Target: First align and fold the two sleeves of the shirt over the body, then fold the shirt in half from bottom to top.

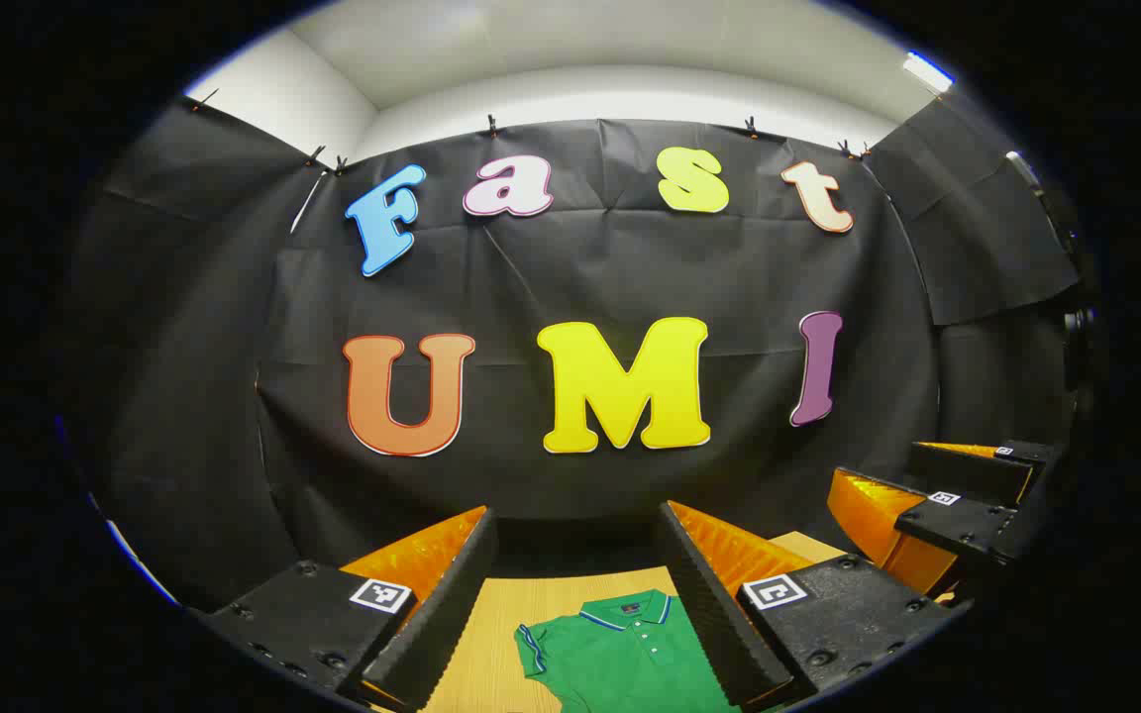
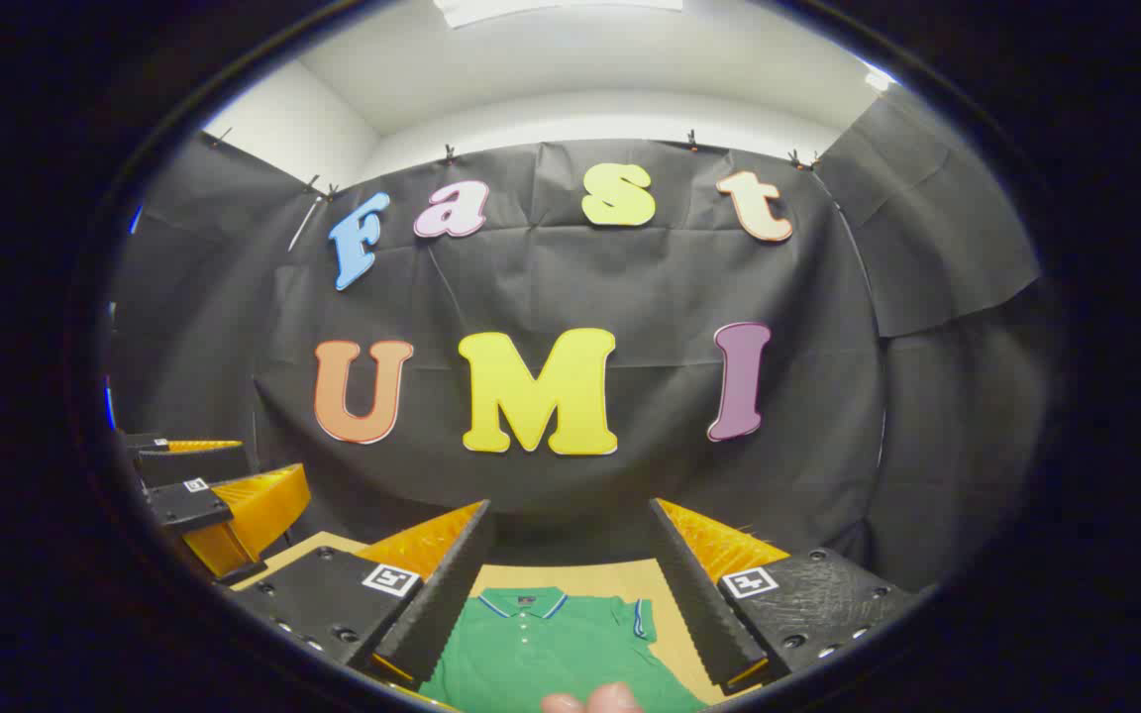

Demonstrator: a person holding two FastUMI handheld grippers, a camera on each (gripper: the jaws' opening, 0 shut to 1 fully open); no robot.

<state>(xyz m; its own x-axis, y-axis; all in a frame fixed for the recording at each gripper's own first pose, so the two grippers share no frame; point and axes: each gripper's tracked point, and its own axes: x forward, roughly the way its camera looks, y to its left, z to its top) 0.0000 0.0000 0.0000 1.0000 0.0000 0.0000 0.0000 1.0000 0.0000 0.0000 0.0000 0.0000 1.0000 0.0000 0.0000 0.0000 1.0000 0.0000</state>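
A green polo shirt [image 1: 630, 649] lies flat on a light wooden table [image 1: 491, 634], collar toward the far black cloth wall [image 1: 630, 267], with its buttoned placket and the striped trim on collar and sleeve edge visible. In the left gripper view, the left gripper [image 1: 575, 594] is held above the near part of the table with its two fingers spread wide apart; nothing lies between them, and the shirt shows through the gap, well below the fingers. One short sleeve of the shirt lies out flat on the left of the body in this view. At the right of the same view the right gripper [image 1: 937, 515] shows farther off, level with the left one and apart from it; its fingers also stand apart. In the right gripper view, the right gripper [image 2: 570, 584] hovers over the same shirt [image 2: 551, 649], its fingers spread wide and gripping nothing; the collar and one short sleeve on the right show through the gap. A fingertip [image 2: 595, 699] of the person shows at the bottom edge of that view, in front of the green fabric. At the left of that view the left gripper [image 2: 214, 495] shows farther off, its fingers parted. Neither gripper touches the shirt. The shirt's lower hem is out of sight in both views.
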